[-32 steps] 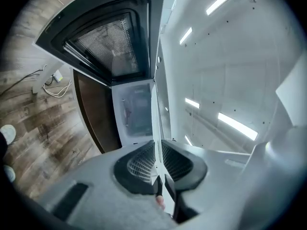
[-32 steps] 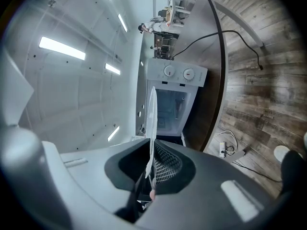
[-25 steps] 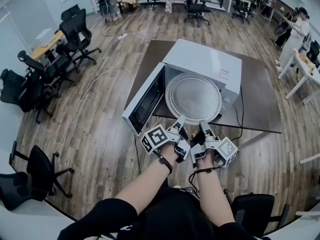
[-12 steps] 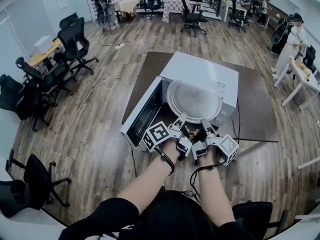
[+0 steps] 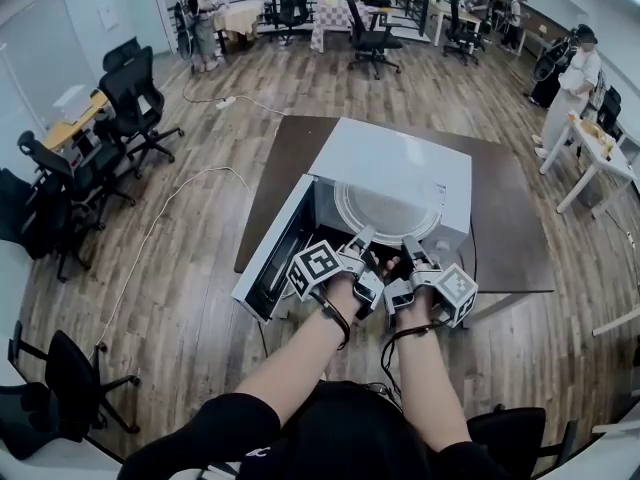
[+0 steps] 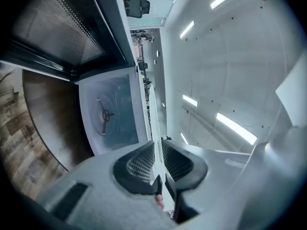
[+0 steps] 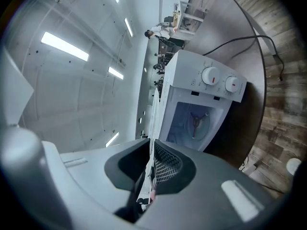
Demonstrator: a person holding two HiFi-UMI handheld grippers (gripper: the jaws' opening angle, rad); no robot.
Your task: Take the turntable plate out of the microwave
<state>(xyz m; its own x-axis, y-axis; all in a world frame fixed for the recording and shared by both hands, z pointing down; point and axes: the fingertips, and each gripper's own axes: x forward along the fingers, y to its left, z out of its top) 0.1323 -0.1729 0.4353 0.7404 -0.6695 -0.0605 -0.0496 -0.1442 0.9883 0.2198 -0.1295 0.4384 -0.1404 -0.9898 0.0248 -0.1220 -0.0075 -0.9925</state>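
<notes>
microwave: white boxy microwave [image 5: 400, 163] on a dark brown table [image 5: 515, 233]. Its black-framed door [image 5: 272, 258] is swung wide open on the left side.
plate: round clear glass turntable plate [image 5: 385, 208] is out of the cavity, held about level in front of the microwave's opening. From the head cam it overlaps the microwave's top front edge.
left gripper: left gripper [image 5: 364, 236] is at the plate's near rim, in front of the microwave. Jaws are opening a tad rn, but the pads press on the rim that runs between them.
right gripper: right gripper [image 5: 408, 242] is just beside the left one on the same near rim. Jaws nearly together, clamped on the glass edge.
cavity: inside the microwave a three-armed roller ring [image 6: 104, 115] lies on the floor.
knobs: two round dials [image 7: 209, 75] w/ red marks on the microwave's right front panel.
cable: black cord [image 7: 253, 36] runs over the table at the microwave's right.
bg: black office chairs [image 5: 130, 88] well off to the microwave's left.
</notes>
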